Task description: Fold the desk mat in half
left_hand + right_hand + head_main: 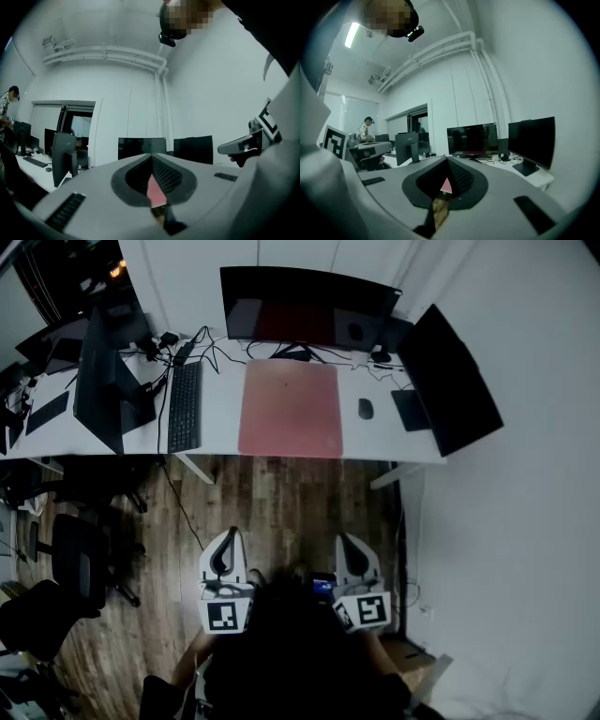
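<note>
Wood floor (pixel 281 507) spreads under both tools, and a white counter (pixel 220 423) runs across the room beyond it. Over the floor, the left hand-held gripper (pixel 225 542) and the right hand-held gripper (pixel 349 545) are held side by side, close to level, each with its jaws pressed together and nothing between them. Well ahead of both, about midway between their lines of aim, the pink mat (pixel 289 409) lies flat and unfolded on the counter, its near edge at the counter's front edge. A keyboard (pixel 185 406) lies just left of the mat and a mouse (pixel 365 409) just right of it. A monitor (pixel 305 307) stands behind the mat, a second monitor (pixel 450 376) further right, and a third monitor (pixel 103 381) far left. Chairs (pixel 80 563) stand on the floor, off to the left of the left hand-held gripper.
</note>
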Demonstrator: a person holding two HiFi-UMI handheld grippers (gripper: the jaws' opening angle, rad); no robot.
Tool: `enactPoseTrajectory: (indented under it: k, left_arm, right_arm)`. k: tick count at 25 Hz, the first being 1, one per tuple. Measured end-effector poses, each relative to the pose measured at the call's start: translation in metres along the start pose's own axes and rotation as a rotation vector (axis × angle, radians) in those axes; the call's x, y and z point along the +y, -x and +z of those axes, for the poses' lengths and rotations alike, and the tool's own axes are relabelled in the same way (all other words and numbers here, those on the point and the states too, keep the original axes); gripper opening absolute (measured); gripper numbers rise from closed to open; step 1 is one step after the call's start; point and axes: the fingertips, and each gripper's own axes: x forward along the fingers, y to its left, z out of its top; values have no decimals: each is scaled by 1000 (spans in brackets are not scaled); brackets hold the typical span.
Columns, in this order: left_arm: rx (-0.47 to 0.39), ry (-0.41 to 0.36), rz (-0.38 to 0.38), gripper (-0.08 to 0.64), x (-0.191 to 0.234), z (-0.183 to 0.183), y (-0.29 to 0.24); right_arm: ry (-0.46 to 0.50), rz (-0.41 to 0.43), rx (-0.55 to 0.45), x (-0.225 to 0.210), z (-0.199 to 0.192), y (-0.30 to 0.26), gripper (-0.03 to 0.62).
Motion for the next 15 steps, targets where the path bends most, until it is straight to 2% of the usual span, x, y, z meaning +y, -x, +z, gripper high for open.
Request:
enactPoseTrajectory:
  k: [8,15]
  left_arm:
    - [-20,-11,-5,5,5,6,1]
    - [-29,8,-16,5,9,8,4]
  right_arm:
    - [-3,-1,-23,6,10,-1,5]
    - [-82,-21,-57,13,22,-1,6]
